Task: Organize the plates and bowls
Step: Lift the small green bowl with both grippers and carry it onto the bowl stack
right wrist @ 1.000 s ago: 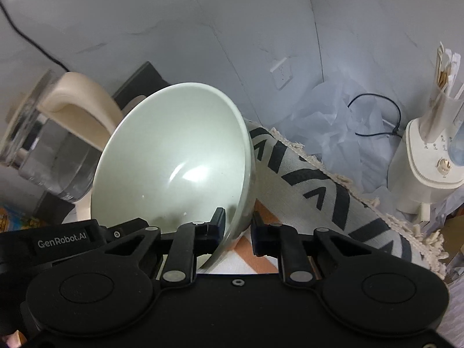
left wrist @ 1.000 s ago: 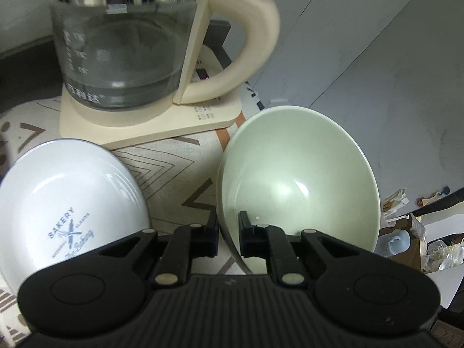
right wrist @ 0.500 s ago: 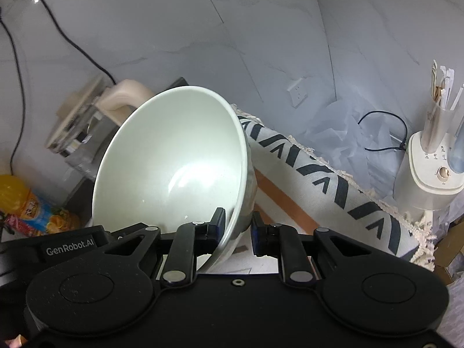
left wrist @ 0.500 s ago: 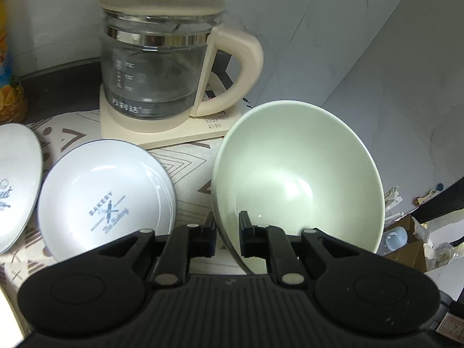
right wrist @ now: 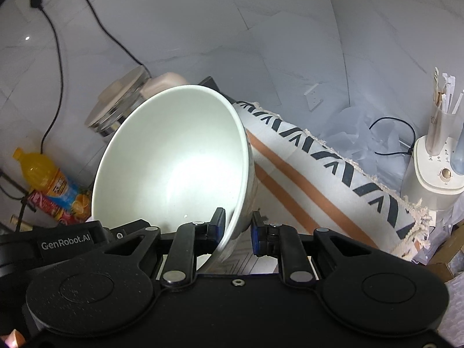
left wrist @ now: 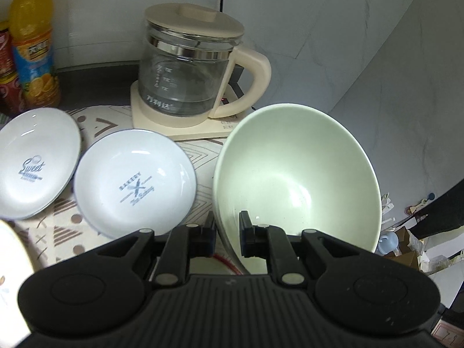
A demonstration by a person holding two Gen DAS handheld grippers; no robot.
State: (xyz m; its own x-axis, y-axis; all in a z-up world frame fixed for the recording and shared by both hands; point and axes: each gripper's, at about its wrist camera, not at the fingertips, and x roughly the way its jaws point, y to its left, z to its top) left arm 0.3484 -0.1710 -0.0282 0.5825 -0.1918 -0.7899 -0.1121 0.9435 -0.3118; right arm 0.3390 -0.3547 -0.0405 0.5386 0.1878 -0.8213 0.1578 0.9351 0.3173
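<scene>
Green bowl (left wrist: 295,174), base hidden, tongs (left wrist: 227,232) gripping

From my left camera, the bowl (left wrist: 295,174) hides the mat (left wrist: 200,153) behind it, and its near rim drops out of sight behind the left gripper (left wrist: 226,232). At nine o'clock a pale plate (left wrist: 11,261) is cut off by the edge and blurred. At ten o'clock the red can (left wrist: 5,66) is cropped. From my right camera, the bowl covers most of the kettle (right wrist: 121,107), and I cannot read the bottle (right wrist: 49,182) label at eight o'clock.
</scene>
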